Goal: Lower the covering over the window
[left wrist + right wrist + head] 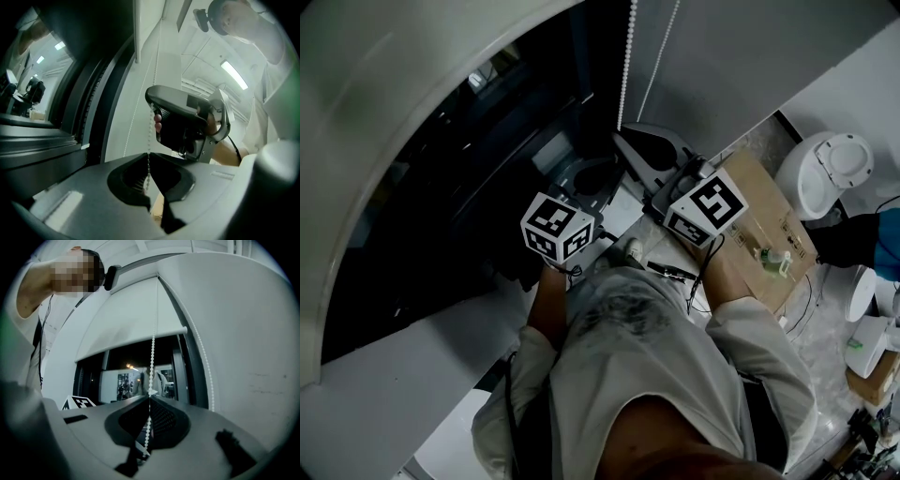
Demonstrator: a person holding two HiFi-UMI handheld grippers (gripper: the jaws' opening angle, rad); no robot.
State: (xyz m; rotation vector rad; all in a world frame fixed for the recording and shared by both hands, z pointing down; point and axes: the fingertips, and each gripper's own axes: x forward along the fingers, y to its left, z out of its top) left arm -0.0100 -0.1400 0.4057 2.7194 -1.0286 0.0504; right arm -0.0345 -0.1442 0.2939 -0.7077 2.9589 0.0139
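Roller blind (pixel 126 324) partly lowered, bead chain (pixel 152 362) taut, window (pixel 117 359) dark

The left gripper (pixel 148 157) has its jaws pressed together on the bead chain (pixel 150 136). The chain threads the hollow behind the tips and rises straight up from them. Just above, the chain meets the tip of the right gripper (pixel 154 104), and a person's fingers (pixel 158 125) curl round that gripper's dark body just right of the chain. Left of the chain a second thin strand (pixel 139 103) slants up the white wall (pixel 117 122). Further left stands the dark window frame (pixel 79 117). Well to the chain's right is a pale shirt (pixel 276 84).
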